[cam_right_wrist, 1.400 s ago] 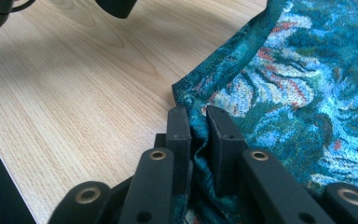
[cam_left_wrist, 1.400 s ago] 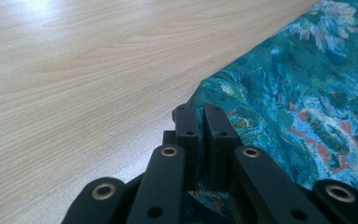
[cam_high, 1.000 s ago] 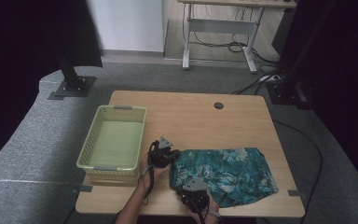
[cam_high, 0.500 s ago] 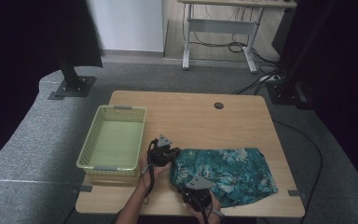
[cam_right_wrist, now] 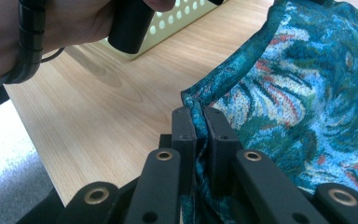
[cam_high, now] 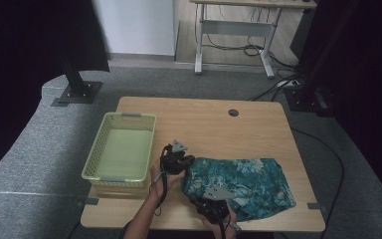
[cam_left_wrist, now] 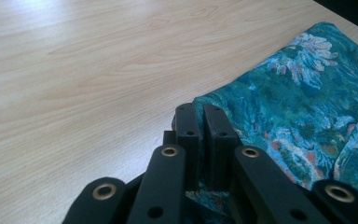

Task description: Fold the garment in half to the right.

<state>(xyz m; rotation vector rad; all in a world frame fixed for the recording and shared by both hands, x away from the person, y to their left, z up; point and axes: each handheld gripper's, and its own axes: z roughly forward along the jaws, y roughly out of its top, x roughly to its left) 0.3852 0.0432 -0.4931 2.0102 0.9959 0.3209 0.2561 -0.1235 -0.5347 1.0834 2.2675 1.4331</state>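
A teal cloth with a flower print (cam_high: 248, 179) lies spread on the near right part of the wooden table (cam_high: 204, 129). My left gripper (cam_high: 187, 162) is at the cloth's far left corner. In the left gripper view its jaws (cam_left_wrist: 200, 111) stand together with the cloth (cam_left_wrist: 307, 107) caught low between them. My right gripper (cam_high: 205, 194) is at the near left corner. In the right gripper view the cloth's folded edge (cam_right_wrist: 200, 109) is pinched between the jaws (cam_right_wrist: 199, 114), and the cloth (cam_right_wrist: 307, 93) rises away from them.
A pale green perforated basket (cam_high: 129, 115) stands hollow on the left of the table, close to my left hand; its wall (cam_right_wrist: 186, 14) is in the right gripper view too. A round cable hole (cam_high: 233, 112) sits near the far edge. Bare wood lies beyond the cloth.
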